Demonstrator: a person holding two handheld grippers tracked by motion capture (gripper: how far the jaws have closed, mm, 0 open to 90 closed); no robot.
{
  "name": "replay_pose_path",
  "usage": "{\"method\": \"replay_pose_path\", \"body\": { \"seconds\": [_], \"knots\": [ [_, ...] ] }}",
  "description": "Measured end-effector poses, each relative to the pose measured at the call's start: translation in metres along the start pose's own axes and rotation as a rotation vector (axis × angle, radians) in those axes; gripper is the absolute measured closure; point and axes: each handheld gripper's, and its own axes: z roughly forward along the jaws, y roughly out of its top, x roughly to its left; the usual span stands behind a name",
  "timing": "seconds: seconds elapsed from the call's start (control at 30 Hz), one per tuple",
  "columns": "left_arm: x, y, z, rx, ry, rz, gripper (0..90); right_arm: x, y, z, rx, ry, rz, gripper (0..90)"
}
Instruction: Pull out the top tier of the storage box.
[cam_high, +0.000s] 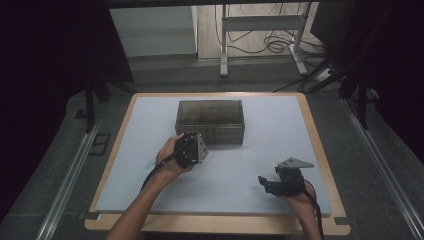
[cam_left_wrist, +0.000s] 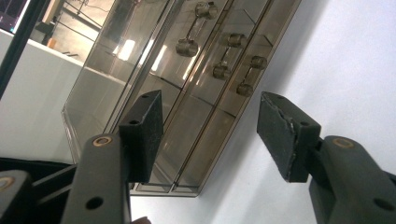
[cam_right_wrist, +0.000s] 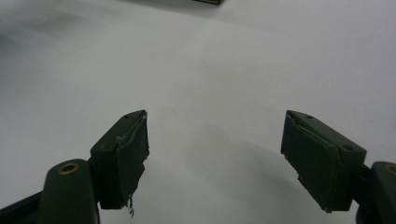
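The left gripper (cam_left_wrist: 210, 135) stands with its jaws well apart and nothing between the pads; through the gap the front of the smoked-plastic drawer box (cam_left_wrist: 187, 93) shows, tilted in that gripper's view, with three pairs of small round knobs (cam_left_wrist: 187, 46) joined by thin bars, one pair per drawer. In the high view the left gripper (cam_high: 192, 145) sits at the front left corner of the box (cam_high: 210, 121), very near it; whether a pad touches the front cannot be told. The right gripper (cam_right_wrist: 215, 158) is likewise wide open and empty, aimed at bare mat, and in the high view it rests low near the front right part of the mat (cam_high: 280, 187), well apart from the box. The step in hand appears to be a reach for one drawer handle. To do it well, square the left gripper to the box front, centre the chosen bar between the pads, close on the bar rather than on a single knob, then pull straight out along the drawer's own line. The box looks light, so it may slide on the white mat (cam_high: 250, 160); the right gripper could brace its far end. Nothing else lies on the mat in the way. The mat lies on a wooden tabletop (cam_high: 320, 150), and beyond it stand a desk frame (cam_high: 260, 30) and loose floor cables (cam_high: 272, 45), clear of the work.
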Motion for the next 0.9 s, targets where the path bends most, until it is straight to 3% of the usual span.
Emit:
{"method": "replay_pose_path", "body": {
  "seconds": [0.4,0.9],
  "knots": [
    [0.002,0.016,0.002,-0.011,0.020,0.035,40.4,-0.002,-0.001,-0.001,-0.008,-0.005,0.010,22.8],
    [0.008,0.020,0.012,-0.017,0.023,0.035,41.2,-0.003,-0.001,-0.001,-0.007,-0.006,0.012,22.8]
  ]
}}
